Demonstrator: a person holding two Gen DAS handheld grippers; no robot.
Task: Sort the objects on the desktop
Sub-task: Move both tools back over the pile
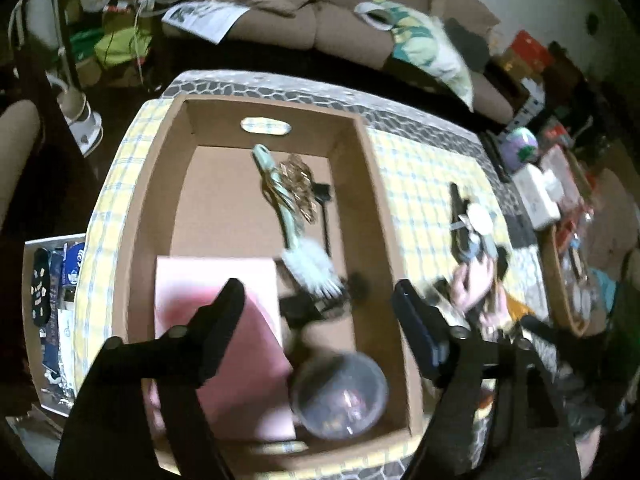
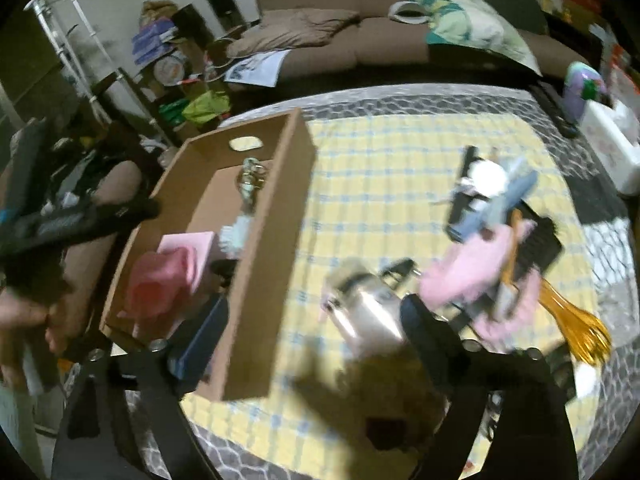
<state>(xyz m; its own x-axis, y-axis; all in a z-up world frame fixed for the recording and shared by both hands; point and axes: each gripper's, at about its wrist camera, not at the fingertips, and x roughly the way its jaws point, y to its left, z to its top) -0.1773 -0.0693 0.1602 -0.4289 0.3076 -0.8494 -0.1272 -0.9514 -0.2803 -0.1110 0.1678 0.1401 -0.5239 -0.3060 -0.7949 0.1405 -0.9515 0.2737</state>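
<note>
Brown cardboard box [image 1: 376, 184] fills the frame's centre, holding your mint scrubbing brush [image 1: 296, 232]. Your left gripper [image 1: 316, 300] and right gripper [image 2: 308, 316] both gape, holding nothing.

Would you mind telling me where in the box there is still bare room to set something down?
The box floor is bare along its left wall, beyond the pink pad and left of the brush. The near end is crowded: pad, clear lid and dark bits under the bristles.
</note>
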